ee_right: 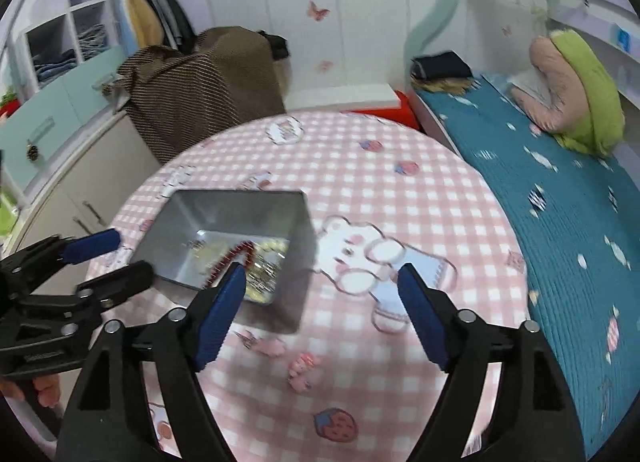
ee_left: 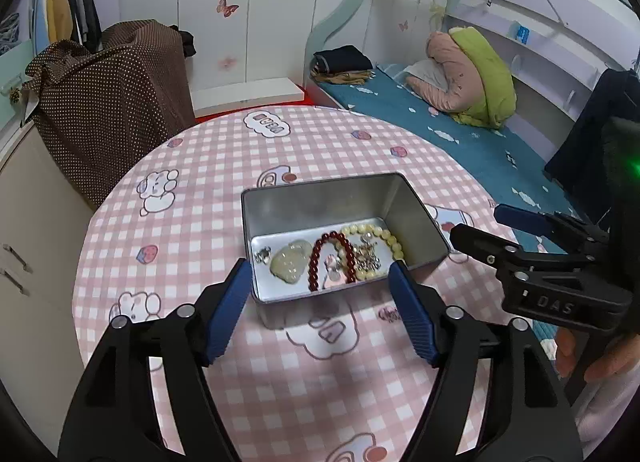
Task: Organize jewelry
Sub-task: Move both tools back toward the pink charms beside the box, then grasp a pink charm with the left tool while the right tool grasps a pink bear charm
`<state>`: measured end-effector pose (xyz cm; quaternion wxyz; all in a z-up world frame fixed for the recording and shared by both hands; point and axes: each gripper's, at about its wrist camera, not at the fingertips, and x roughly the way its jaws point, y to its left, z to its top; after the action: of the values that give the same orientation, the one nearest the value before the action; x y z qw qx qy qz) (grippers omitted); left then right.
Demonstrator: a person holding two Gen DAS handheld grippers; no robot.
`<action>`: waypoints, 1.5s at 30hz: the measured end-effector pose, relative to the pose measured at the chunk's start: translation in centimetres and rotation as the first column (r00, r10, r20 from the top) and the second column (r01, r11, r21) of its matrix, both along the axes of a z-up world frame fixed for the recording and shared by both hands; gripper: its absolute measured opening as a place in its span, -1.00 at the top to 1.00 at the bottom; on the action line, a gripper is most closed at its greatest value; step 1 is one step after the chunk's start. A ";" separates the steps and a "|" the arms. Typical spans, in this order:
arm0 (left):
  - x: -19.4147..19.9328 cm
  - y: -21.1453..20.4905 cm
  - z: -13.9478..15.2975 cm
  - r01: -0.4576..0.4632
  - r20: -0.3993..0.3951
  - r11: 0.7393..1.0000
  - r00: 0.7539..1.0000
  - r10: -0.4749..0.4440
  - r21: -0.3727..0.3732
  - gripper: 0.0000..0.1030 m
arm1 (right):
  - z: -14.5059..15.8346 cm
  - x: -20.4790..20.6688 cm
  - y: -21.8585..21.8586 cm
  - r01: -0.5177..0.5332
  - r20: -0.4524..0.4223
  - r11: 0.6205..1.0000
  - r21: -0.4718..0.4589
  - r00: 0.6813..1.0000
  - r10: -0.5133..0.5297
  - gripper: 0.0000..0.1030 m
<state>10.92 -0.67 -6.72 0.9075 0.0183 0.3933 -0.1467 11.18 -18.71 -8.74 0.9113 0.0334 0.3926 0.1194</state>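
— So where are we with the jewelry?

— Nearly all of it sits in the metal tin [ee_left: 344,222], right in front of the left gripper [ee_left: 320,278]: a red bead bracelet [ee_left: 330,258], a yellow bead bracelet [ee_left: 376,242] and a pale stone [ee_left: 290,262]. Both grippers are spread wide and hold nothing.

— What's next?

— I think the small pink pieces [ee_right: 302,368]. They lie on the checked tablecloth [ee_left: 192,166], just under the right gripper [ee_right: 322,276]. It must dip low and pinch.

— Any room?

— Lots to its right. The tin's tall wall is close on its left, and the table edge is far ahead.
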 end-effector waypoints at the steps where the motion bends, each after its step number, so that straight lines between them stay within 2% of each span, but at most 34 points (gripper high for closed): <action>1: -0.2 -0.1 0.0 0.002 -0.001 1.000 1.000 -0.002 0.003 -0.46 | -0.3 -0.2 0.0 0.000 -0.006 1.000 -0.004 1.000 0.000 -0.48; 5: -1.4 -0.4 -0.4 0.020 0.002 1.000 1.000 -0.020 0.017 -0.55 | -1.9 -1.4 0.1 -0.021 -0.032 0.999 -0.039 0.999 0.019 -0.48; 10: -2.4 -0.8 -1.6 0.021 -0.018 0.999 1.000 -0.020 0.033 -0.55 | -4.3 -2.2 0.3 -0.038 -0.088 0.998 -0.059 0.996 0.033 -0.46; 16: -2.6 -1.2 -3.5 0.019 -0.066 0.998 0.998 -0.015 0.052 -0.55 | -5.7 -2.7 1.4 -0.096 -0.111 0.993 -0.073 0.990 0.087 -0.02; 19: -2.6 -1.4 -4.1 0.022 -0.080 0.998 0.997 -0.017 0.051 -0.55 | -5.9 -2.8 2.0 -0.120 -0.097 0.988 -0.094 0.989 0.111 0.10; 21: -2.5 -1.5 -4.4 0.018 -0.091 0.999 0.996 -0.013 0.049 -0.55 | -5.9 -2.8 2.3 -0.150 -0.080 0.985 -0.090 0.986 0.143 0.32; 22: -2.3 -1.6 -4.5 0.010 -0.097 0.999 0.995 -0.005 0.049 -0.55 | -6.0 -2.8 2.3 -0.159 -0.073 0.984 -0.083 0.986 0.153 0.50; 25: -1.7 -1.7 -5.1 -0.041 -0.129 0.999 0.991 0.045 0.035 -0.55 | -6.0 -2.8 2.1 -0.176 -0.062 0.982 -0.076 0.983 0.171 0.51; 29: -1.1 -2.7 -6.1 -0.048 -0.160 0.998 0.986 0.051 0.028 -0.55 | -6.0 -2.9 1.8 -0.180 -0.055 0.981 -0.073 0.983 0.176 0.51; 33: -0.4 -4.1 -7.0 -0.036 -0.186 0.999 0.982 0.040 0.025 -0.54 | -5.8 -2.9 0.4 -0.138 -0.051 0.988 -0.070 0.990 0.135 0.51; 35: -0.1 -4.7 -7.2 -0.031 -0.194 0.999 0.980 0.035 0.026 -0.43 | -5.6 -2.9 -0.4 -0.117 -0.045 0.991 -0.065 0.992 0.115 0.51; 38: 0.4 -6.1 -7.7 -0.021 -0.195 0.999 0.980 0.029 0.042 -0.35 | -5.2 -2.8 -1.8 -0.085 -0.034 0.995 -0.058 0.996 0.084 0.51; 41: 0.5 -7.2 -7.8 -0.032 -0.161 0.995 0.986 0.046 0.092 -0.15 | -5.1 -2.8 -2.5 -0.072 -0.029 0.996 -0.055 0.997 0.071 0.51; 42: 0.5 -7.5 -7.8 -0.033 -0.154 0.994 0.987 0.048 0.102 -0.15 | -5.1 -2.8 -2.6 -0.071 -0.029 0.996 -0.053 0.997 0.069 0.51; 43: 0.6 -7.8 -7.9 -0.026 -0.148 0.993 0.988 0.044 0.118 -0.01 | -5.2 -2.7 -2.7 -0.069 -0.030 0.996 -0.051 0.997 0.067 0.51; 44: 0.5 -8.1 -7.9 -0.008 -0.140 0.992 0.990 0.025 0.124 0.27 | -5.3 -2.7 -2.9 -0.066 -0.032 0.997 -0.048 0.997 0.065 0.51; 45: 0.3 -8.4 -7.8 0.014 -0.136 0.992 0.991 0.003 0.126 0.38 | -5.4 -2.6 -2.9 -0.065 -0.034 0.997 -0.048 0.997 0.063 0.51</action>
<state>11.22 -9.10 -14.55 0.8751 0.0667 0.4628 -0.1248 8.58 -21.64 -14.11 0.9011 0.0004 0.4110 0.1383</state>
